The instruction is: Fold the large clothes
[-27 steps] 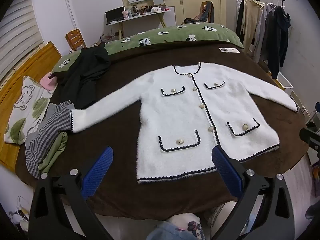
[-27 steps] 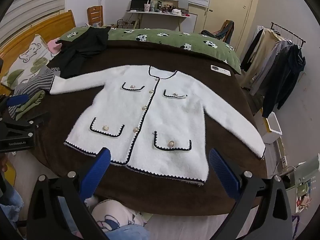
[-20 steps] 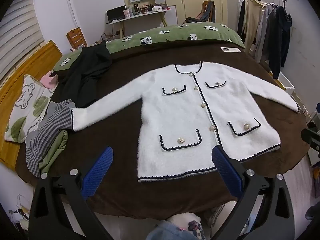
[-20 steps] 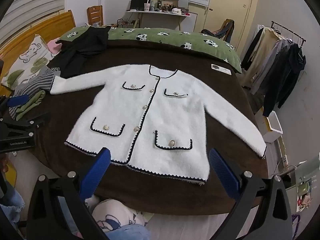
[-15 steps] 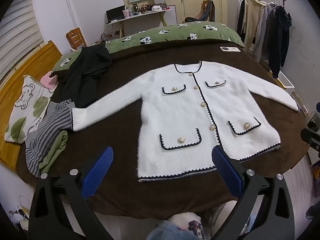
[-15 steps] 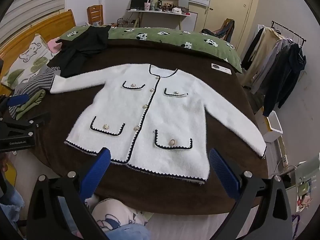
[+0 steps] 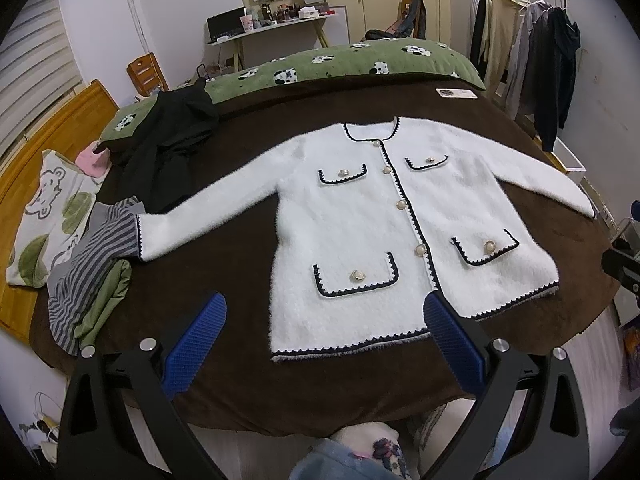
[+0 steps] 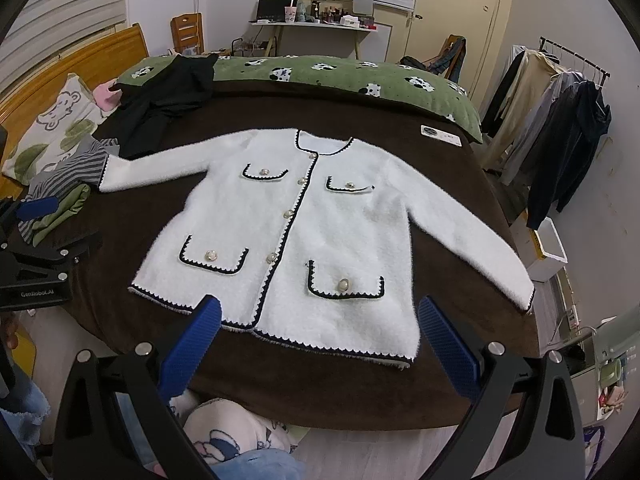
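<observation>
Left wrist view | left gripper and right gripper both gape empty above near hem | white cardigan lies flat on brown bedspread | risk: fluffy knit slips or bunches if pinched shallowly; far sleeve drags striped clothes.

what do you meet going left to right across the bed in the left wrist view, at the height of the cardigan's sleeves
bear-print white and green pillow → grey striped folded garment → white fluffy cardigan with black trim and pearl buttons → part of the other black hand-held gripper at the right edge
</observation>
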